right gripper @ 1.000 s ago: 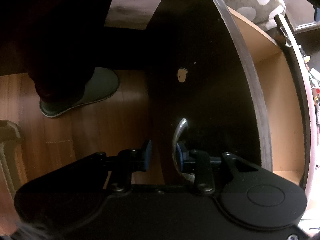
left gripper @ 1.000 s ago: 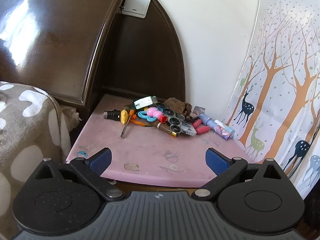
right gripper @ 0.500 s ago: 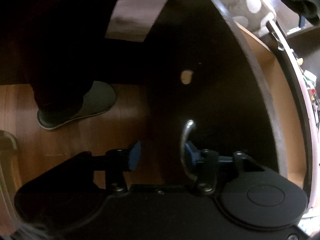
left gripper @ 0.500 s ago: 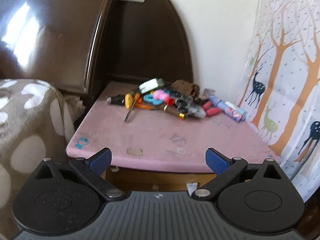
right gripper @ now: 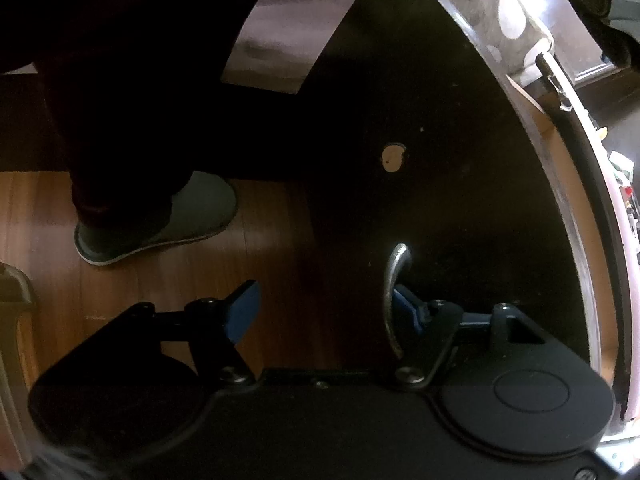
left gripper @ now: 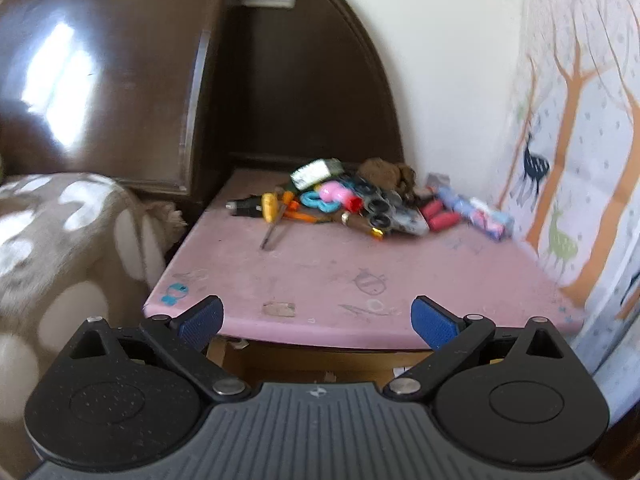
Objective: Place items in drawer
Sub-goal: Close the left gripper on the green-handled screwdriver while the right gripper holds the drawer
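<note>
In the left wrist view a pile of small items lies at the back of the pink nightstand top: a yellow-handled screwdriver, a pink toy, red and blue tubes. My left gripper is open and empty, above the front edge. Below it the open drawer shows. In the right wrist view the dark drawer front carries a metal handle. My right gripper is open; its right fingertip sits behind the handle, the left one is well apart.
A spotted blanket on the bed lies left of the nightstand, a dark headboard behind. A deer-print curtain hangs at the right. In the right wrist view a person's slippered foot stands on the wooden floor.
The right gripper's jaws have opened wide off the drawer handle, and the drawer stands pulled out. The left gripper has risen and tilted, showing the drawer opening under the top.
</note>
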